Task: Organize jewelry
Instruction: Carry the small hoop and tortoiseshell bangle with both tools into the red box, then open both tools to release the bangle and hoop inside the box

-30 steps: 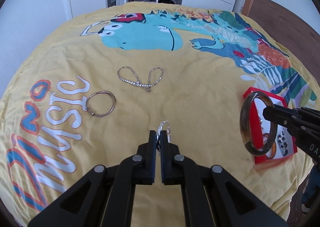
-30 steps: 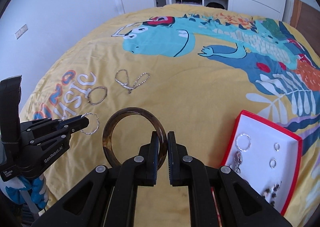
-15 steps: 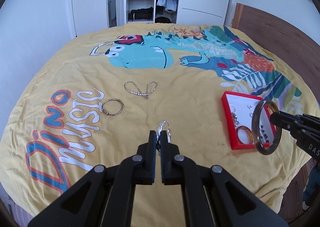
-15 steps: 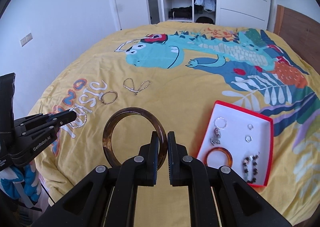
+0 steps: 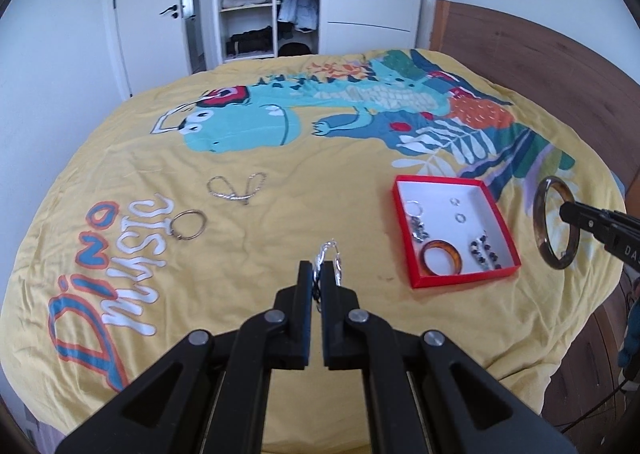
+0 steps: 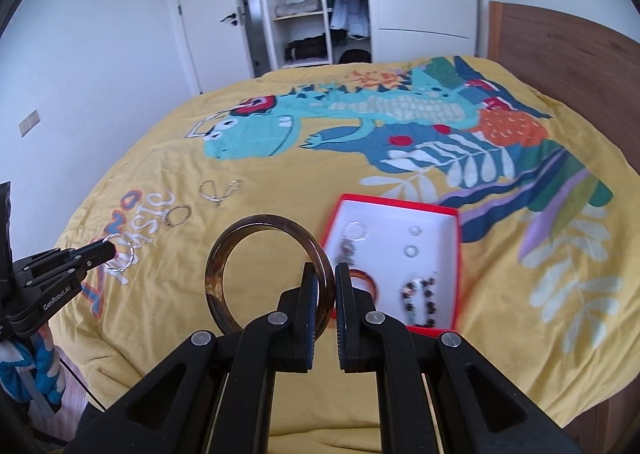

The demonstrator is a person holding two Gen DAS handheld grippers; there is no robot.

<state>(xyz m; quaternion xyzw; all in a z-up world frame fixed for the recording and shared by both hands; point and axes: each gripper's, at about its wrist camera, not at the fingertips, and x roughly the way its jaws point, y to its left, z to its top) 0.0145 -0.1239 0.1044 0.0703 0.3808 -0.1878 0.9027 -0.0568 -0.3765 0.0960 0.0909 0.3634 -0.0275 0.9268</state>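
My left gripper (image 5: 317, 274) is shut on a silver twisted hoop (image 5: 328, 260), held in the air over the yellow bedspread. My right gripper (image 6: 325, 278) is shut on a brown tortoiseshell bangle (image 6: 224, 254), which stands upright left of the pads. The same bangle (image 5: 541, 222) shows at the right edge of the left wrist view, right of the red box (image 5: 504, 228). The red box (image 6: 456, 254) has a white inside and holds rings, a small amber bangle (image 5: 442, 257), a dark bead bracelet (image 6: 420, 298) and a charm piece. The left gripper (image 6: 110, 252) appears at the far left with the hoop.
A thin gold ring bracelet (image 5: 188, 225) and a silver chain (image 5: 238, 188) lie on the bedspread left of centre. A wooden headboard (image 5: 520, 54) runs along the right. An open wardrobe (image 6: 312, 14) and a white door stand beyond the bed's far end.
Both grippers have drawn back and risen, so more of the bed shows. The red box has come fully into both views. Each gripper still holds its piece.
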